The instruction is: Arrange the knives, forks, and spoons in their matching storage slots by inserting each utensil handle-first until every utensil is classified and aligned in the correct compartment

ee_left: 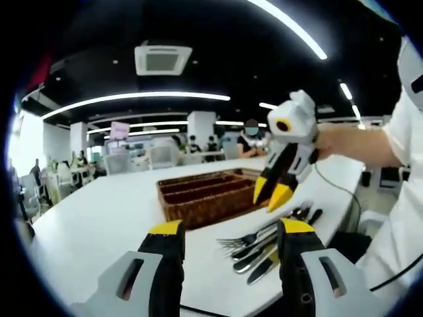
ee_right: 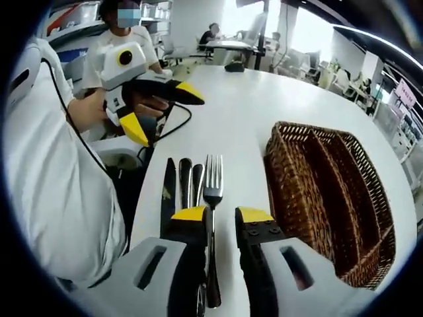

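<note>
- I am holding my right gripper [ee_right: 221, 221] low over the white table [ee_right: 244, 125], its jaws parted and gripping nothing.
- The utensils are lying in a tight row just ahead of it: a knife [ee_right: 168, 188], two dark-handled pieces I cannot tell apart [ee_right: 190, 178], and a fork [ee_right: 213, 198], all side by side and touching or nearly so.
- The fork is lying nearest my right jaws, its tines pointing away from me and its handle running back along the inner edge of my left-hand jaw; its long axis is roughly parallel to my jaws, so I judge a grasp will need me to shift a little towards the fork.
- The wicker tray [ee_right: 330, 191] is sitting on the other side of my right gripper from the utensils, close by, its long slots looking bare of cutlery.
- My left gripper [ee_right: 162, 105] is hovering well above and beyond the utensils, jaws spread, holding nothing.
- In the left gripper view the same row of utensils [ee_left: 264, 241] is lying between the tray [ee_left: 198, 198] and me, with the right gripper [ee_left: 272, 195] hanging just above it.
- The right gripper is clearly the nearer one to the fork.
</note>
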Demonstrator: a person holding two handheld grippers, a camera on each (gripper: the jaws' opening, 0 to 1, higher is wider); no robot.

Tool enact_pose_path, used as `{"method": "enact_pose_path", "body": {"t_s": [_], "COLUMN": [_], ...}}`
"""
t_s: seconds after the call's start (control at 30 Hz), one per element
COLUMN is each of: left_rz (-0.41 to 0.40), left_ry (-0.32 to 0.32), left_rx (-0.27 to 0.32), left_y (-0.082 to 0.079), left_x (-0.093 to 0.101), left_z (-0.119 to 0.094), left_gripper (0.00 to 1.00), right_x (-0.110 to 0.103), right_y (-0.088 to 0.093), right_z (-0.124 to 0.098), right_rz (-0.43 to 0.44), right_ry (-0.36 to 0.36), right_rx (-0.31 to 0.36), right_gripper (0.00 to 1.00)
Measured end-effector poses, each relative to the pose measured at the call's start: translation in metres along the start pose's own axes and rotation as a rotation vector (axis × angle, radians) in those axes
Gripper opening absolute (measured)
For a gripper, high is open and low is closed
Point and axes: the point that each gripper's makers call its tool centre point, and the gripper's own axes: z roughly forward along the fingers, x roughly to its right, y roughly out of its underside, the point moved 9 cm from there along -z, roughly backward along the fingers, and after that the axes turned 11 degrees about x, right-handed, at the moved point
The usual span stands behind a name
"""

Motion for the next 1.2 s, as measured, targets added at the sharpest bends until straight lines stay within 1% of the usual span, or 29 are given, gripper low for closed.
{"method": "enact_pose_path", "body": {"t_s": [0.2,0.43,0.5,0.7,0.83,0.97,1.07,1.1,1.2], "left_rz": [0.001,-0.002,-0.004,-0.007,-0.008,-0.007,-0.007,-0.006,-0.006], "left_ry": [0.000,0.007,0.007,0.009,0.019,0.022,0.023,0.023,0.025], "left_rx": [0.002,-0.001,-0.001,-0.003,-0.009,-0.008,-0.009,-0.009,-0.011], "left_y": [-0.001,0.002,0.002,0.004,0.006,0.006,0.006,0.006,0.006], "left_x": [-0.001,0.002,0.002,0.004,0.008,0.009,0.009,0.009,0.009], "left_z": [0.000,0.000,-0.001,-0.001,0.001,0.001,0.001,0.001,0.002], "left_gripper": [0.56,0.56,0.56,0.55,0.55,0.56,0.56,0.56,0.56], "right_x": [-0.004,-0.009,-0.009,-0.013,-0.013,-0.012,-0.012,-0.011,-0.011], "right_y": [-0.001,0.000,0.001,0.004,0.006,0.006,0.007,0.008,0.008], "right_z": [0.003,0.003,0.004,0.009,0.011,0.013,0.014,0.015,0.018], "right_rz": [0.008,0.021,0.020,0.009,0.012,0.010,0.004,0.016,0.017], "right_ry": [-0.020,-0.039,-0.042,-0.055,-0.052,-0.044,-0.045,-0.045,-0.047], "right_rx": [-0.025,-0.085,-0.090,-0.126,-0.145,-0.165,-0.169,-0.184,-0.195], "right_gripper": [0.13,0.08,0.07,0.06,0.05,0.05,0.06,0.06,0.06]}}
